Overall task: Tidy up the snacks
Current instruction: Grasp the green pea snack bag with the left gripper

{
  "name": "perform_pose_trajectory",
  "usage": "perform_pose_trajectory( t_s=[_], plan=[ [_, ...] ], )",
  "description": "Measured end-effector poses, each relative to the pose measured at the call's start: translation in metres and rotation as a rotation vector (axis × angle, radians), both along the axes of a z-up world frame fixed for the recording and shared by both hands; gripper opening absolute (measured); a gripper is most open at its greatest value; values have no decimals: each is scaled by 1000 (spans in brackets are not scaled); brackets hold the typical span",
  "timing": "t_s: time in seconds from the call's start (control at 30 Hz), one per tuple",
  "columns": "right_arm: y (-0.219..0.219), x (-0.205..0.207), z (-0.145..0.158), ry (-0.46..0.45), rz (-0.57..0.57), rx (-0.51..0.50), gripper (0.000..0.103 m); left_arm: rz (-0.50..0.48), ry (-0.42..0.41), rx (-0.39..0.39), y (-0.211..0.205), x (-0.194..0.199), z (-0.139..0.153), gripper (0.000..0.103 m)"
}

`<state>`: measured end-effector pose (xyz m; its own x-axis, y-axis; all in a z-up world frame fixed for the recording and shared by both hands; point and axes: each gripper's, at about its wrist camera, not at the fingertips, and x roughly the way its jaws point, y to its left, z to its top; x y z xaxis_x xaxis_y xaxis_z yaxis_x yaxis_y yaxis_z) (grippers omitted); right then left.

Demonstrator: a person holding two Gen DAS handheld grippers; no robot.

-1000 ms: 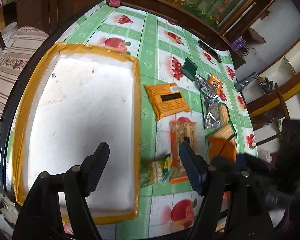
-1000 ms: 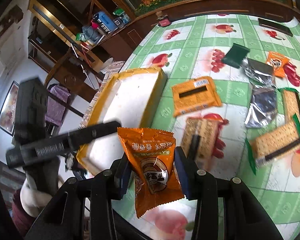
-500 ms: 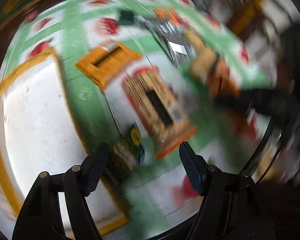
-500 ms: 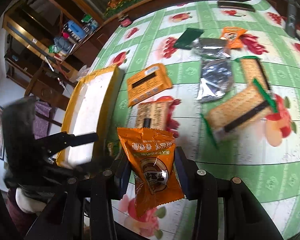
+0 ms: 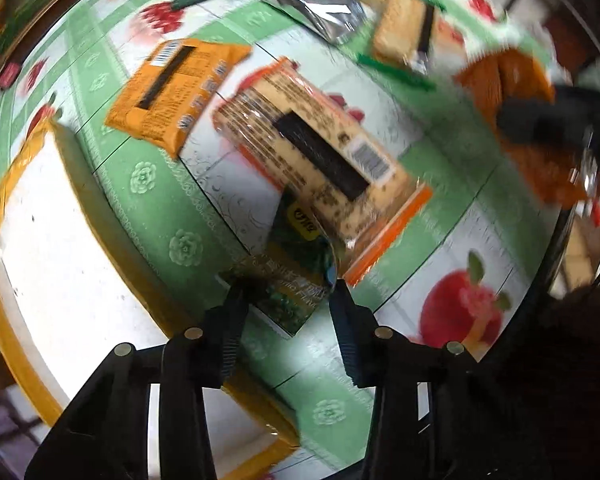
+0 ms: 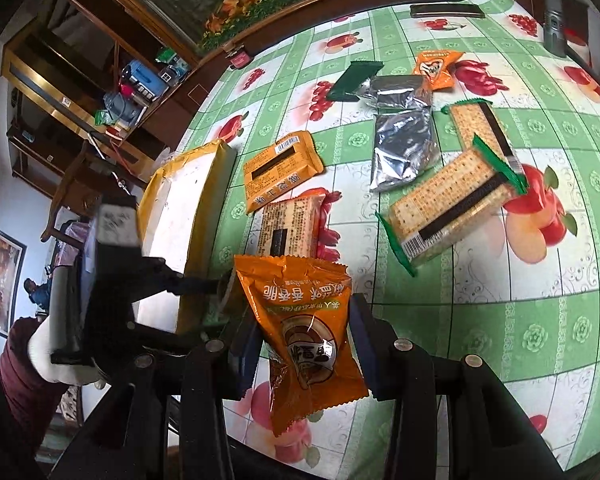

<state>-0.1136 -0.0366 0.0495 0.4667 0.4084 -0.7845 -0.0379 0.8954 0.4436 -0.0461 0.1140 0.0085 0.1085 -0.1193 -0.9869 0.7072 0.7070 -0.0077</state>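
Note:
My left gripper (image 5: 287, 289) points straight down at the table, shut on a small green and yellow snack packet (image 5: 300, 248) that lies beside the tray's yellow wall. One corner of that packet is tucked under a long cracker pack with an orange end (image 5: 312, 148). My right gripper (image 6: 304, 332) is shut on an orange snack packet (image 6: 296, 296), held above the table's near edge. In the right wrist view the left gripper's fingers (image 6: 196, 285) reach in from the left. A white tray with a yellow rim (image 5: 60, 240) (image 6: 172, 208) stands on the left.
On the green fruit-print cloth lie a flat orange pack (image 6: 280, 168), two green-ended cracker packs (image 6: 452, 200), silver foil packs (image 6: 404, 152), a small orange packet (image 6: 436, 68) and a dark green packet (image 6: 354, 80). A grey torch (image 6: 554, 20) stands far right.
My left gripper swung off the tray, rolled, dropped onto the small green packet and closed on it. The right gripper shifted a little with the orange packet still in it.

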Motion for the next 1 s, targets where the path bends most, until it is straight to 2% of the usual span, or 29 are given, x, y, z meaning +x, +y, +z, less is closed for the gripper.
perform_pose_trajectory(
  t_s=[0.07,0.23,0.3,0.37,0.43,0.5,0.53,0.57,0.6,0.67,0.73,0.8,0.9,0.93,1.0],
  plan=[
    [-1,-1,-3,4,-5,5,42,47,3,-33,5,4,2,33],
    [-1,-2,-5,9,-5,13,42,83,12,-66,6,3,1,33],
    [0,-3,-6,8,-2,13,42,115,-1,-103,8,2,8,25],
    [2,-3,-5,5,4,12,42,139,-12,-142,10,4,17,24],
    [3,-3,-5,3,8,11,42,142,-18,-152,8,10,22,24],
    [2,-4,-6,3,10,15,42,105,-61,-152,5,6,26,24],
    [1,-4,-6,2,10,19,42,80,-73,-159,2,6,28,26],
    [1,-4,-6,1,10,20,42,61,-82,-142,-2,6,28,35],
    [1,-5,-6,0,10,21,42,49,-105,-102,-5,8,27,49],
    [1,-6,-5,-4,13,25,42,22,-108,-53,-10,9,22,68],
    [1,-7,-5,-6,15,31,42,-13,-96,-2,-11,11,13,69],
    [1,-9,-6,-8,18,34,42,-34,-43,-1,-12,12,1,73],
    [-1,-11,-8,-4,15,41,42,-41,15,21,-16,17,-13,71],
    [-2,-12,-9,-3,12,46,42,-44,5,0,-16,16,-12,69],
    [-3,-13,-10,-3,15,49,42,-36,-3,-11,-17,17,-9,49]
  ],
)
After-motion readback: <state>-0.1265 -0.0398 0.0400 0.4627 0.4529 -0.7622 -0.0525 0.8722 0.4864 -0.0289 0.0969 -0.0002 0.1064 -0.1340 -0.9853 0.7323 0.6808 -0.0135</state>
